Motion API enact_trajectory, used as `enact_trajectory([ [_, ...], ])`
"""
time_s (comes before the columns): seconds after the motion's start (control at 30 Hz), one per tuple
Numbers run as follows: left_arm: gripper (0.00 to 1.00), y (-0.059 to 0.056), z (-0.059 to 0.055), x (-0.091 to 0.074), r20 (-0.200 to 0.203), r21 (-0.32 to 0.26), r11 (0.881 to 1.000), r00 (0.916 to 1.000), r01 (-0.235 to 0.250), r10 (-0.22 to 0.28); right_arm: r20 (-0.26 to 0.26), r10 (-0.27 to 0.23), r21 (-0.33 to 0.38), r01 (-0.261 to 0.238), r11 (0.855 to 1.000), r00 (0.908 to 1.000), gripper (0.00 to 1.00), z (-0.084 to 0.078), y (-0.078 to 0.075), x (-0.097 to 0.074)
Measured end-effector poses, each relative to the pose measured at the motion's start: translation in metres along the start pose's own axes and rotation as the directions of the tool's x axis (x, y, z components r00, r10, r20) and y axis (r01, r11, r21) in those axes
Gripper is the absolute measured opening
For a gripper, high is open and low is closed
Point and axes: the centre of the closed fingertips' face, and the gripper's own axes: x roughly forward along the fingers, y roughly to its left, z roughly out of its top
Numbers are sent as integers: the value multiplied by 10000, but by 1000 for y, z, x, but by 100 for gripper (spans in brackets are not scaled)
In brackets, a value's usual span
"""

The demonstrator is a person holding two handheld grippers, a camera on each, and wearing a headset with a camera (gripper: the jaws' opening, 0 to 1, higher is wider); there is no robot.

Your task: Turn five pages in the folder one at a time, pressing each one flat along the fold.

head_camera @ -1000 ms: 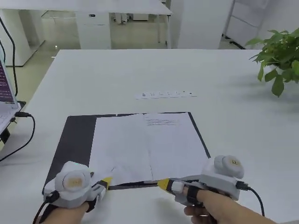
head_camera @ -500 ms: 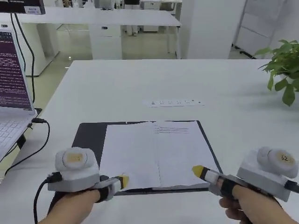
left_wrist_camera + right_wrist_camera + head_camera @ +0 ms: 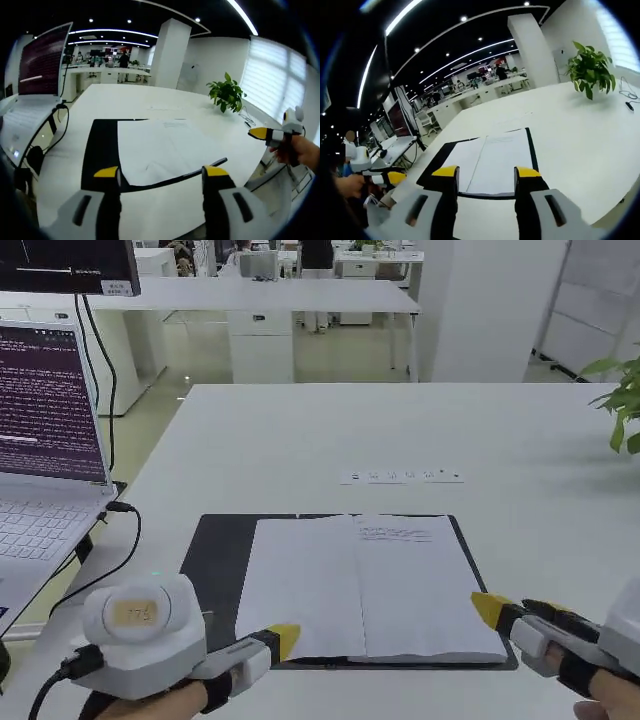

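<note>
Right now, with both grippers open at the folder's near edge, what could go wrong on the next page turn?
1. The right-hand pages lie flat in a stack; the open right gripper, near their corner, might pinch several sheets.
2. Nothing clamps the folder; the left gripper is open, so a pull could slide it on the table.
3. The left page's near corner looks slightly rumpled; pressing could crease it.

Black folder (image 3: 212,565), white pages (image 3: 300,585) (faint printed lines (image 3: 397,534)), white table (image 3: 300,435).
</note>
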Motion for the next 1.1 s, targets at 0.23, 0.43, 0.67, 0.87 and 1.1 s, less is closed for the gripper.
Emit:
enact_trajectory([
  [0.23, 91, 11, -6, -18, 52, -96, 9990, 9990, -446, 447, -259, -236, -1007, 209, 9947, 9994, 72, -1, -8, -8],
  [0.43, 99, 18, -7, -36, 340, -323, 9962, 9960, -812, 823, 779, -537, -1802, 671, 9813, 9955, 97, 19, -21, -17],
  [0.67, 99, 28, -17, -44, 139, -111, 9938, 9937, -1111, 1112, 586, -620, -2073, 729, 9756, 9964, 100, 17, -32, -22],
  [0.87, 99, 28, -12, -36, 64, 15, 9942, 9942, -1072, 1072, 356, -584, -2031, 644, 9770, 9977, 100, 14, -35, -22],
  [1.1, 99, 14, -1, -14, 62, 458, 9957, 9968, -802, 800, 415, -749, -2234, 823, 9712, 9963, 100, 16, -48, -27],
])
